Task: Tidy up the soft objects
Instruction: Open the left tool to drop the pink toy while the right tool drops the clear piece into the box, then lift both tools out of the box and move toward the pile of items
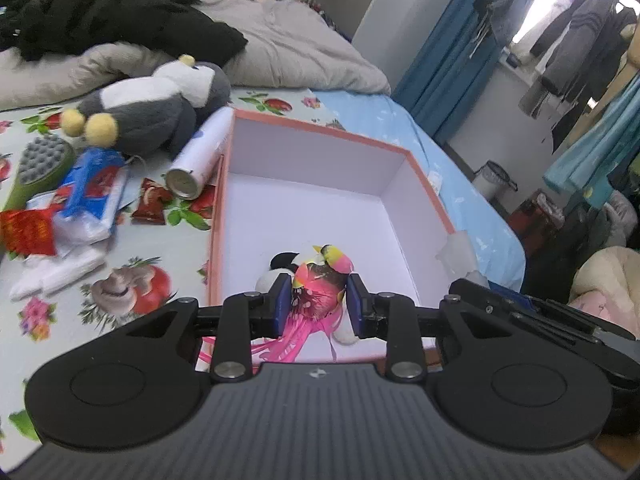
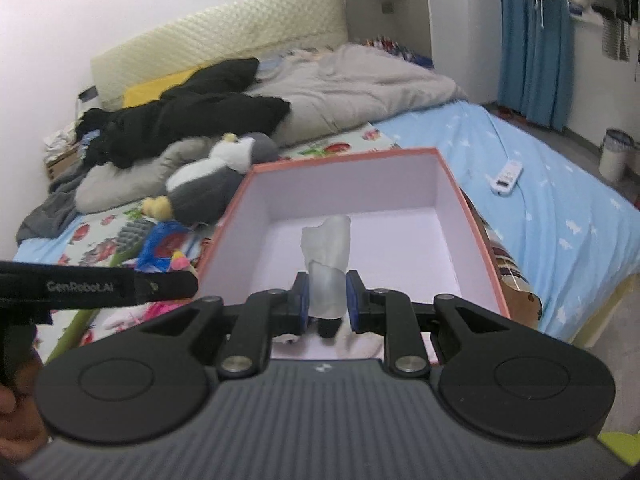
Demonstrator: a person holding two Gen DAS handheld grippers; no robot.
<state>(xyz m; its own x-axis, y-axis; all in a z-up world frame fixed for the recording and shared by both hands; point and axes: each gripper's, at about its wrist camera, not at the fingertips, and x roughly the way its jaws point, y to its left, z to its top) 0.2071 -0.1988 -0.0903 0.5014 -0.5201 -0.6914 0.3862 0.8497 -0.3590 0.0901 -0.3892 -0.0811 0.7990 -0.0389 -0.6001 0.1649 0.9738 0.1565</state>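
Observation:
My left gripper (image 1: 318, 294) is shut on a pink feathered bird toy (image 1: 316, 296) with a yellow-green head, held over the near end of the pink-rimmed box (image 1: 320, 130). A small black-and-white plush (image 1: 282, 262) lies on the box floor just behind the bird, partly hidden. My right gripper (image 2: 326, 294) is shut on a translucent white soft piece (image 2: 328, 256), held above the same box (image 2: 348, 158). The left gripper's black body (image 2: 100, 284) shows at the left of the right wrist view. A grey-and-white penguin plush (image 1: 160, 108) lies on the bed left of the box.
Left of the box lie a white spray can (image 1: 200, 152), a blue packet (image 1: 92, 188), a green bristle brush (image 1: 40, 168) and red wrappers (image 1: 24, 232). Black clothes (image 2: 192, 116) and a grey duvet (image 2: 352, 80) are behind. A remote (image 2: 507, 177) rests on the blue sheet at right.

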